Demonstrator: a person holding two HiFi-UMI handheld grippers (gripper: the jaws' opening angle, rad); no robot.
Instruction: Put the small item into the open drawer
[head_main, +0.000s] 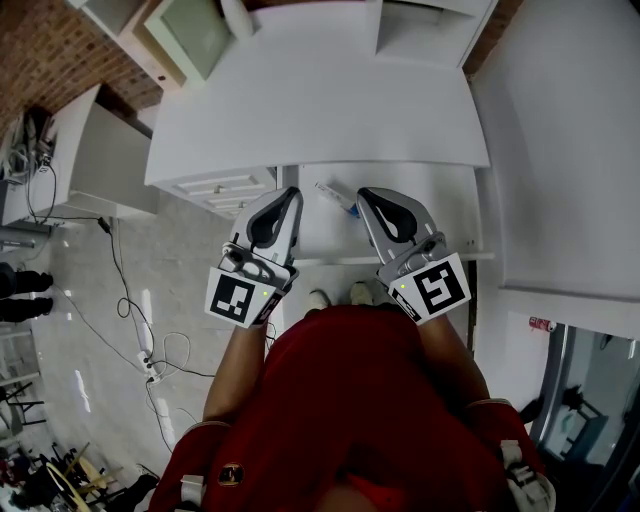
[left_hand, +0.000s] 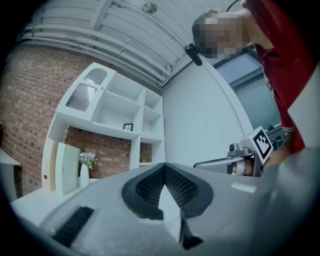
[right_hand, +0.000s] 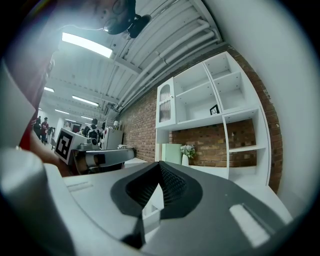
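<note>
Left gripper (head_main: 292, 192) and right gripper (head_main: 363, 194) held shut over the open drawer (head_main: 440, 205), the small item (head_main: 336, 197) lying inside it.

In the head view, the two grippers are held side by side with tips pointed forward, the forearms drawn in close to the red-clad body; the small item is seen on the drawer floor between the two tips, nearer the right one. In the left gripper view, the left gripper (left_hand: 164, 166) is tilted upward toward a white shelf unit (left_hand: 115, 112), its jaws closed tip to tip with nothing between them. In the right gripper view, the right gripper (right_hand: 160, 164) is angled the same way, its jaws pressed together and empty.
</note>
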